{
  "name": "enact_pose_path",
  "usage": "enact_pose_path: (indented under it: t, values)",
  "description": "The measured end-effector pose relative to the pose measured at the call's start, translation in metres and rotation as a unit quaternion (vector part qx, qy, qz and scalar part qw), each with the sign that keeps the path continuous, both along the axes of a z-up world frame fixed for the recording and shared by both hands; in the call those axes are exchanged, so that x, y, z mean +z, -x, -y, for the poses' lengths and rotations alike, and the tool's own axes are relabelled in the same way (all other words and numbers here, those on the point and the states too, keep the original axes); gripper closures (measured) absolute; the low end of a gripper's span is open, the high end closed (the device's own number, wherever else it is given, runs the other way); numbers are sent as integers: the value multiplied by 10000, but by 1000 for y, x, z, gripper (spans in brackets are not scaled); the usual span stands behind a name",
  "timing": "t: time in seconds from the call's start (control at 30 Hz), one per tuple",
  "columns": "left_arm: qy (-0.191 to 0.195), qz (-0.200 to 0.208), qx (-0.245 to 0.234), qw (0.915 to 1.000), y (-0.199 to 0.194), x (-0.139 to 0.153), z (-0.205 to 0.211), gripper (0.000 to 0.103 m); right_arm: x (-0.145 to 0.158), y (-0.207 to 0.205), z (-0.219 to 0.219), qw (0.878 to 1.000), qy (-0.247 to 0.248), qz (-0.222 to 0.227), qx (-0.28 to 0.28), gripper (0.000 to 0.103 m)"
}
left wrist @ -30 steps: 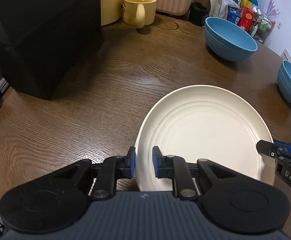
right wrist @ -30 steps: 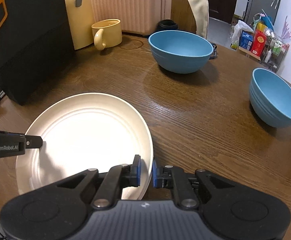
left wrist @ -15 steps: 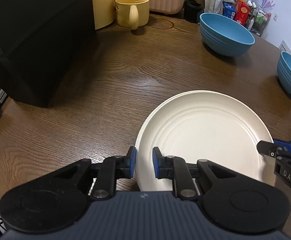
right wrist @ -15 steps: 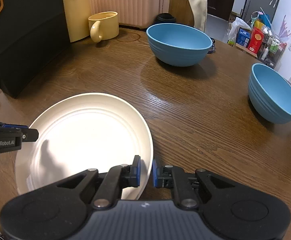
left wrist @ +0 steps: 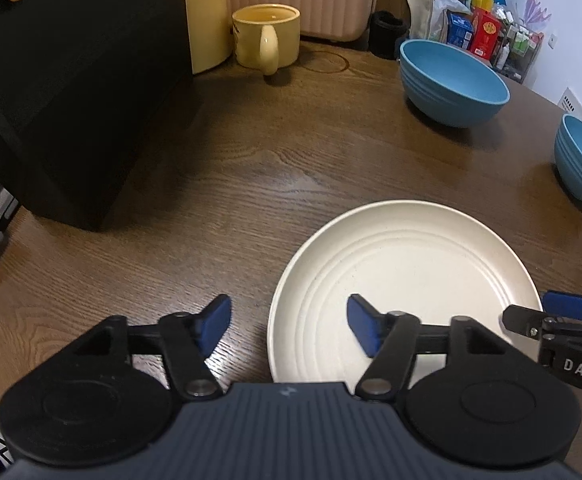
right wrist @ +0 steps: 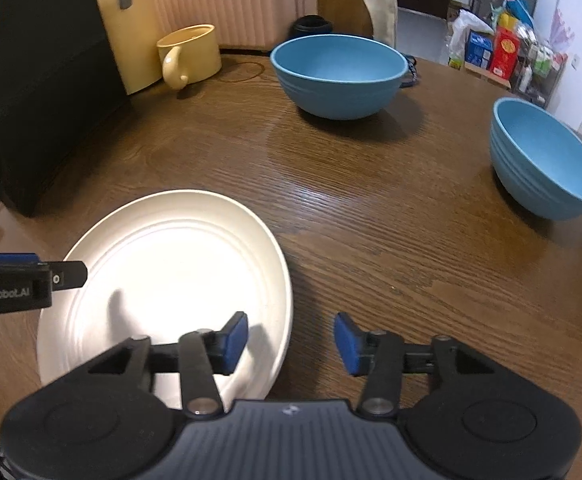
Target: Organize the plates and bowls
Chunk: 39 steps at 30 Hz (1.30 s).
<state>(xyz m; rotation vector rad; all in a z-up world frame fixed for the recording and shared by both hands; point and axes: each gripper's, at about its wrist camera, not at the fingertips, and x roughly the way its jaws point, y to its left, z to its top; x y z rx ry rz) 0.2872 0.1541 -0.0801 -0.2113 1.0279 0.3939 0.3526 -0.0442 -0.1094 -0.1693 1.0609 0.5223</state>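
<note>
Both jaws are opening astride the rim of the cream plate [left wrist: 407,280], which probably lies flat on the table [left wrist: 251,168]: left gripper [left wrist: 289,326], right gripper [right wrist: 291,340], neither pressing it.

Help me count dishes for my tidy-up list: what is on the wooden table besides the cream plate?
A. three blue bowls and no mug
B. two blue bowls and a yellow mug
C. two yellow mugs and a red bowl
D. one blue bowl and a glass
B: past the cream plate stand one blue bowl at the back, a second blue bowl at the right, and a yellow mug at the back left.
</note>
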Motion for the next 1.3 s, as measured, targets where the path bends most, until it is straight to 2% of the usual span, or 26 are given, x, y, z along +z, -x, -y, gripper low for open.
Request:
enact_pose_path:
  t: [0.1, 0.17, 0.23, 0.3, 0.5, 0.57, 0.67, 0.73, 0.8, 0.97, 1.13, 1.3]
  values:
    - [-11, 16, 6, 10000, 1, 2, -1, 35, 3, 1, 4, 9999, -130, -57, 30, 59]
    - [-4, 3, 12, 10000, 1, 1, -2, 34, 3, 2, 5, 9997, -192, -125, 52, 71]
    - [6, -20, 17, 10000, 1, -1, -3, 34, 1, 2, 6, 9994, -241, -241, 70, 90]
    - [21, -53, 10, 10000, 2, -3, -3, 34, -1, 2, 4, 9993, -229, -296, 78, 92]
    - [45, -181, 9, 9998, 4, -10, -5, 34, -2, 3, 4, 9993, -251, -282, 22, 93]
    - [61, -184, 6, 9998, 5, -10, -5, 38, -2, 3, 4, 9993, -275, -257, -6, 93]
    - [162, -164, -49, 9997, 6, -11, -6, 52, -3, 5, 4, 9993, -301, -219, -22, 93]
    - [223, -183, -82, 9995, 7, -12, -6, 67, -3, 5, 4, 9994, -298, -196, -17, 93]
    - [268, -198, -123, 9994, 7, -13, -4, 72, -3, 6, 4, 9995, -282, -170, -11, 93]
    - [244, -188, -113, 9995, 7, -13, -5, 75, -2, 8, 3, 9996, -245, -122, -9, 93]
    - [224, -151, -77, 9996, 8, -12, -7, 84, -2, 8, 2, 9997, -229, -104, -21, 93]
    - [170, -93, -112, 9997, 8, -12, -8, 87, -2, 9, 3, 9997, -242, -35, 23, 93]
